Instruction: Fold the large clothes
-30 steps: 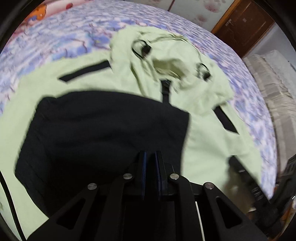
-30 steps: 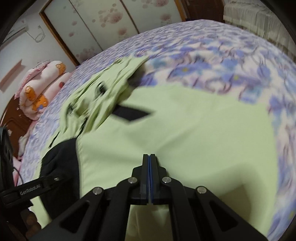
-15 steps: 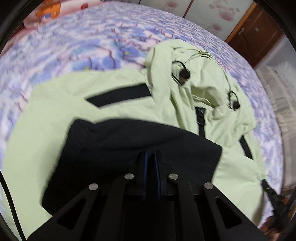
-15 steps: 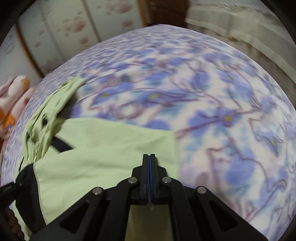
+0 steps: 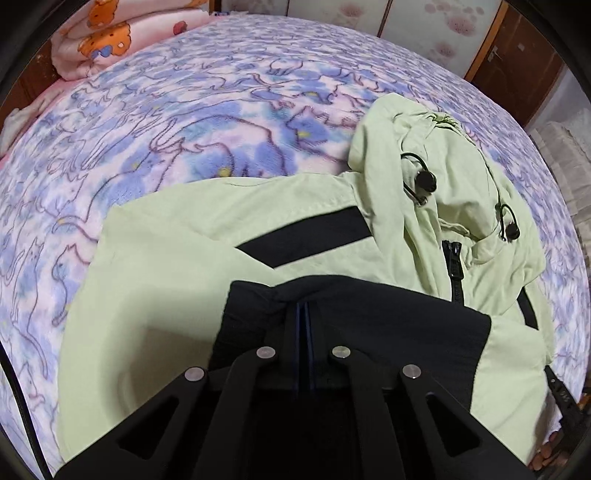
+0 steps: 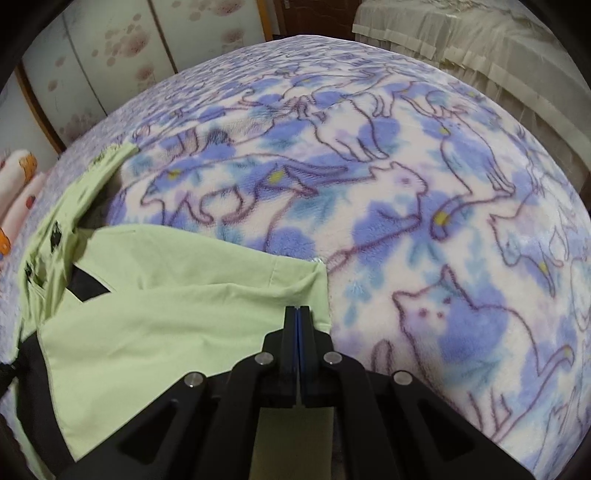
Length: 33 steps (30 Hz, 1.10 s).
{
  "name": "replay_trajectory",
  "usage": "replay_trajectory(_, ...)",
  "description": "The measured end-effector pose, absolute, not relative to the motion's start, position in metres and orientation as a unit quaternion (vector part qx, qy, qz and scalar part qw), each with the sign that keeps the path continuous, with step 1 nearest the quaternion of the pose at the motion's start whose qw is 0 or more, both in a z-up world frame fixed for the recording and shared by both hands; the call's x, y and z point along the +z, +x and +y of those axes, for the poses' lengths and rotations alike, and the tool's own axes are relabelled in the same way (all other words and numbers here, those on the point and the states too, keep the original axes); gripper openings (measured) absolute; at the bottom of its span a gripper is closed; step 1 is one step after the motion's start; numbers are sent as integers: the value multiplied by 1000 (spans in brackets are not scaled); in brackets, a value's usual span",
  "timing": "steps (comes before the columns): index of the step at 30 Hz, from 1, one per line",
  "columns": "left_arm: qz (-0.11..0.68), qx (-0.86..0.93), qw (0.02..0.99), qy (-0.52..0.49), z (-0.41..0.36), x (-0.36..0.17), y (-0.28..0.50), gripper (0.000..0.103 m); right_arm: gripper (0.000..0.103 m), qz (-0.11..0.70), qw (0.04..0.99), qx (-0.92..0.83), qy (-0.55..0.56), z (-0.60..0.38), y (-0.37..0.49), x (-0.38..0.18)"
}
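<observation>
My left claw [image 5: 304, 310] is closed narrow on the black hem band [image 5: 369, 325] of the jacket [image 5: 166, 266]; the dark cloth bunches up around the two fingers, so the band is pinched between them. The jaws have just been closing the last bit on this band. From there the black band runs to the right across the lower part of the jacket. Above it lies the pale green body, with a black stripe [image 5: 306, 240] across the chest and a black zipper [image 5: 455, 269] going up to the hood [image 5: 443, 162]. Two black cord stoppers [image 5: 425, 181] sit on the hood.

My right claw [image 6: 298, 314] is also pressed together, and a green fold of the jacket [image 6: 166, 332] passes between its fingers; below the fingertips I see the green cloth come out again. This fold lies over the green fabric under it, near the right edge of the garment.

The whole jacket lies on the bed, on a blanket [image 6: 424, 221] with blue and purple cats. At the far end of the bed a folded pink quilt [image 5: 107, 33] rests.
</observation>
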<state>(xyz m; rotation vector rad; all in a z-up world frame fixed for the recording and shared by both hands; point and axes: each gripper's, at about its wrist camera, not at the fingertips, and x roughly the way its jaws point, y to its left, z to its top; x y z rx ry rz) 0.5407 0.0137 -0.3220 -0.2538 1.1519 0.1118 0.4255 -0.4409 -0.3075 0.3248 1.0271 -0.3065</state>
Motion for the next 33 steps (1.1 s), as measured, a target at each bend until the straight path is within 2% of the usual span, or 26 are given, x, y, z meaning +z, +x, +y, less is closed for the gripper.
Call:
replay_trajectory(5,554,32,826,-98,18,-299,546,3,0,511,836,-151,134,-439,432,-303)
replay_trajectory(8,547,50,835,-29,18,-275,545,3,0,535,820,-154,136,-440,438,-296)
replay_trajectory(14,560,23,828,-32,41,-232,559,5,0,582,771,-111,232,-449,453,-277)
replay_trajectory(17,577,-18,816,-33,45,-204,583,6,0,591,754,-85,273,-450,470,-257)
replay_trajectory(21,595,-70,800,-19,38,-175,620,15,0,588,744,-48,313,-447,509,-227)
replay_trajectory(25,590,-91,800,58,12,-153,671,19,2,581,731,-1,358,-443,566,-207)
replay_trajectory(29,592,-119,797,17,1,-150,718,21,4,567,750,34,339,-432,622,-193)
replay_trajectory(31,580,-138,803,3,-6,-155,741,28,6,550,751,52,363,-432,643,-196)
replay_trajectory(33,574,-146,806,-4,-11,-165,756,47,12,535,752,61,381,-434,659,-202)
